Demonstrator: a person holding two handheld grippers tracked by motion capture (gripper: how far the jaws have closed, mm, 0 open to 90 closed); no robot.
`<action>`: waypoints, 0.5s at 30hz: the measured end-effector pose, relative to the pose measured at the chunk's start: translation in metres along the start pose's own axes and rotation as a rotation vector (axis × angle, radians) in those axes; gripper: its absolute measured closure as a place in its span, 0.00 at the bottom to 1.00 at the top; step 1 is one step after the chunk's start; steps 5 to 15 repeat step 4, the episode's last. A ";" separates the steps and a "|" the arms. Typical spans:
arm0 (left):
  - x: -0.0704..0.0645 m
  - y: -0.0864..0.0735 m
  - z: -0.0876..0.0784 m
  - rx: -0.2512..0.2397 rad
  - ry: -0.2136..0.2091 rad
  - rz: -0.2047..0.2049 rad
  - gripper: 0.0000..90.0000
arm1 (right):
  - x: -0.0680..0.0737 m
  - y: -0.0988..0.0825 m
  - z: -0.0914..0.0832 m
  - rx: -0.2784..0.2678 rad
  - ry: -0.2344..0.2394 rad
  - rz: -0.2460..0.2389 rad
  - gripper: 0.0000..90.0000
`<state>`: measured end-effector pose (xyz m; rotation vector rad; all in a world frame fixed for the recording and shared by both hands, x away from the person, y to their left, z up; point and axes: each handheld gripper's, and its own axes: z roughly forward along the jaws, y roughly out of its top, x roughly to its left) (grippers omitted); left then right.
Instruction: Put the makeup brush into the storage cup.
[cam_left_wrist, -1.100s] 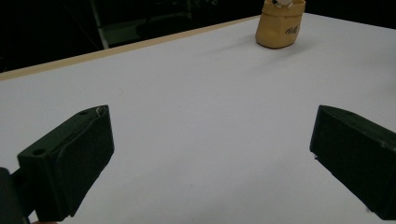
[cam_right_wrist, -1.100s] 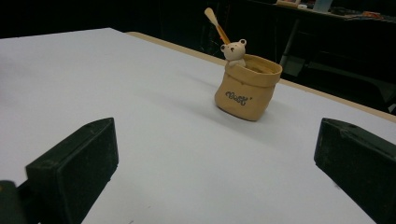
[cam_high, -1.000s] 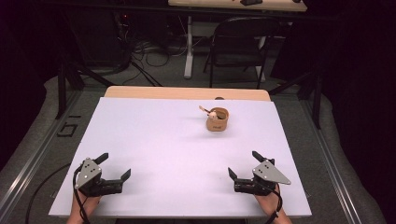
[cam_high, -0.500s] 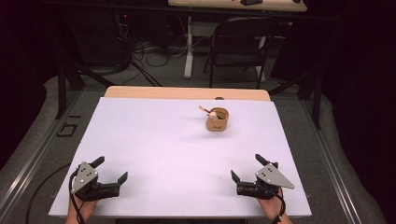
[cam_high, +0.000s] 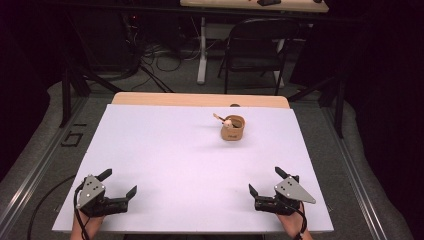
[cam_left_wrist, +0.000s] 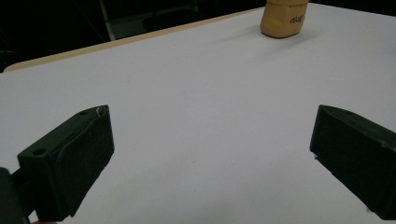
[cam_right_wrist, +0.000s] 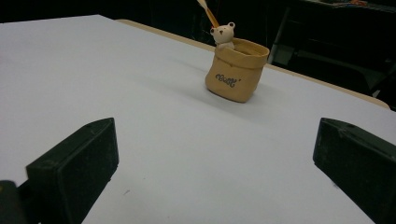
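A small tan sack-shaped pot (cam_high: 232, 129) stands upright toward the far right of the white tabletop (cam_high: 180, 155). A little bear figure (cam_right_wrist: 223, 33) peeks over its rim and a thin stick (cam_right_wrist: 208, 13) pokes out. The pot (cam_right_wrist: 235, 70) sits ahead in the right gripper view, and its base (cam_left_wrist: 283, 19) is at the top of the left gripper view. My left gripper (cam_high: 120, 182) rests near the front left corner, open and empty. My right gripper (cam_high: 266, 181) rests near the front right, open and empty too. Both are far from the pot.
A wooden strip (cam_high: 200, 100) borders the table's far edge. Beyond it a black chair (cam_high: 255, 55) and cables (cam_high: 160, 60) sit on the floor. Metal rails (cam_high: 35, 170) run along both sides of the table.
Both grippers have drawn back a little toward the front edge of the table. The pot has not moved.
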<state>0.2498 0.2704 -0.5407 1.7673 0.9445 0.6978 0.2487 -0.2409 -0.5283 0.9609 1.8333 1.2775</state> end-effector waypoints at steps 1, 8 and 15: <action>0.001 0.000 0.000 -0.001 -0.002 -0.003 0.00 | 0.000 0.000 0.000 0.002 0.002 -0.001 0.00; 0.002 0.000 0.000 -0.004 0.003 -0.009 0.00 | -0.001 0.001 -0.001 0.005 -0.001 -0.003 0.00; 0.002 0.000 0.000 -0.004 0.003 -0.009 0.00 | -0.001 0.001 -0.001 0.005 -0.001 -0.003 0.00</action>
